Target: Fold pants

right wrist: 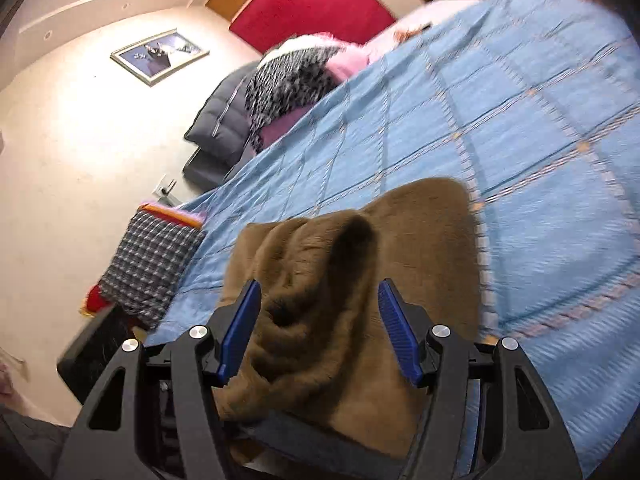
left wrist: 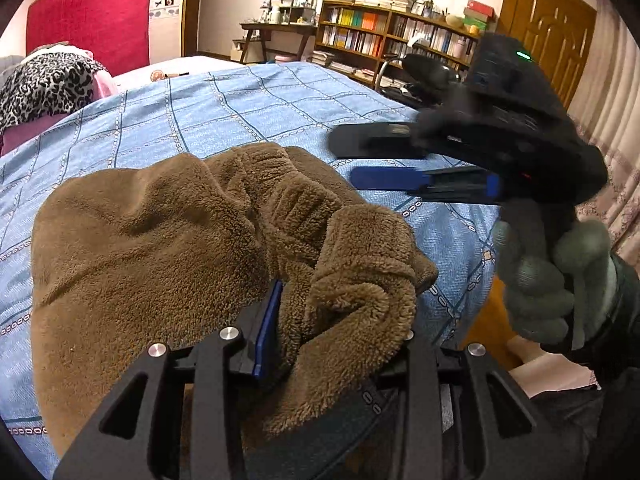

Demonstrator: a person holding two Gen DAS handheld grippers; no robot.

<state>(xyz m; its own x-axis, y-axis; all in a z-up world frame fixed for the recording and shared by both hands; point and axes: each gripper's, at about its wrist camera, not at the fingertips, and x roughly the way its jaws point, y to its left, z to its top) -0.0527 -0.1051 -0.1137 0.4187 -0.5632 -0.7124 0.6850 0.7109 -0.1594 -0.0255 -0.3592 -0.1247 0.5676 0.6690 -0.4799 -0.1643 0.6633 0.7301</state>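
Note:
Brown fleece pants (left wrist: 160,240) lie bunched on a blue checked bedspread (left wrist: 224,108). My left gripper (left wrist: 340,320) is shut on a thick rolled edge of the pants at their near right side; only its left blue pad (left wrist: 266,332) shows, the other is buried in fleece. My right gripper (left wrist: 344,160) hovers open and empty above the bedspread, just right of the pants, held by a gloved hand (left wrist: 552,276). In the right wrist view its blue pads (right wrist: 240,328) stand wide apart over the pants (right wrist: 352,280), touching nothing.
A leopard-print cloth (left wrist: 48,80) and a dark jacket (right wrist: 220,120) lie at the bed's head by a red headboard (left wrist: 88,16). A bookshelf (left wrist: 384,36) and a door (left wrist: 552,32) stand beyond. A checked cushion (right wrist: 148,264) lies beside the bed.

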